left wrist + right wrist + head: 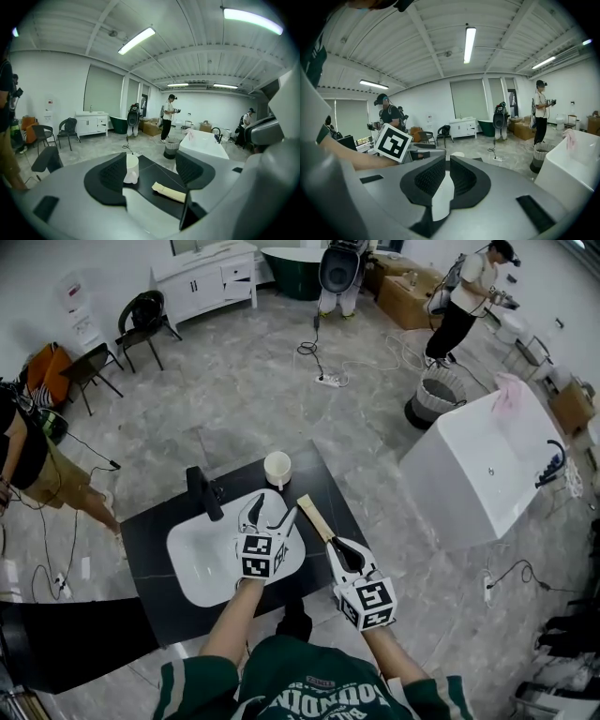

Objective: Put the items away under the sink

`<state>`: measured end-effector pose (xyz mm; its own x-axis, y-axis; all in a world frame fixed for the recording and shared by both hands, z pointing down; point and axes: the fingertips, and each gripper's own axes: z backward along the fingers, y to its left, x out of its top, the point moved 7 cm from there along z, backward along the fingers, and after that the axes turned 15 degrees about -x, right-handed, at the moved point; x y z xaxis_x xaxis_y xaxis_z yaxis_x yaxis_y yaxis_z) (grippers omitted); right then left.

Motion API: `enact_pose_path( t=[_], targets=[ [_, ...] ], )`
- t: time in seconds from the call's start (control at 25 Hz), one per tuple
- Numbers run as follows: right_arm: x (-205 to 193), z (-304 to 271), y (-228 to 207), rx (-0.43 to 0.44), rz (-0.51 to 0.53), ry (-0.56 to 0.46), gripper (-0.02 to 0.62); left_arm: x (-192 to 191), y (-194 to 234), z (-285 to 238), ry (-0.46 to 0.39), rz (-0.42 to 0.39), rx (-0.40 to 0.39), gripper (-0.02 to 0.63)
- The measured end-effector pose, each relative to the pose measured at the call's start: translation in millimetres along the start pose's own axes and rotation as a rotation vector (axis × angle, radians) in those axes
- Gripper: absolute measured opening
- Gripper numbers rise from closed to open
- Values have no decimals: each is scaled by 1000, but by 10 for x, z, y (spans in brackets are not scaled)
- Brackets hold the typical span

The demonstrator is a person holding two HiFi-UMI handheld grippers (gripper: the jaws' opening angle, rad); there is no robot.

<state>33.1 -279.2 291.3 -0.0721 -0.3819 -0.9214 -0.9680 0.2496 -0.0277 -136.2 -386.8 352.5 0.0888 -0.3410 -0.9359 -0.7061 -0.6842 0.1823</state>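
A black countertop [150,540] holds a white sink basin [202,554] with a black faucet [203,493] at its left. A white cup [277,468] stands at the counter's far edge. A flat tan packet [314,518] lies on the counter right of the basin. My left gripper [270,514] hovers over the basin's far right rim, open with nothing between its pads. In the left gripper view the cup [131,168] and tan packet [168,192] show past the left gripper [151,169]. My right gripper [339,545] sits near the packet's near end. The right gripper [445,176] has its jaws drawn together and holds nothing.
A white bathtub [478,474] stands to the right of the counter, a grey bin [439,397] behind it. A power strip and cable [323,379] lie on the floor beyond. Black chairs [141,320] and a white cabinet [206,277] line the back; a person [33,460] stands left.
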Motion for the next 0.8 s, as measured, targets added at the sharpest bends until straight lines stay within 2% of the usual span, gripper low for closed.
enact_pose_path(
  t=[0.24, 0.4, 0.56, 0.8],
  targets=[
    [-31, -265, -22, 6, 7, 23, 44, -103, 391, -389, 25, -24, 48, 350],
    [-105, -414, -86, 1, 8, 53, 44, -164, 603, -653, 44, -11, 56, 357],
    [-176, -527, -158, 5, 7, 90, 44, -263, 819, -899, 71, 9, 85, 403],
    [-291, -655, -267, -9, -2, 133, 44, -442, 1122, -1238, 120, 50, 88, 414]
  ],
)
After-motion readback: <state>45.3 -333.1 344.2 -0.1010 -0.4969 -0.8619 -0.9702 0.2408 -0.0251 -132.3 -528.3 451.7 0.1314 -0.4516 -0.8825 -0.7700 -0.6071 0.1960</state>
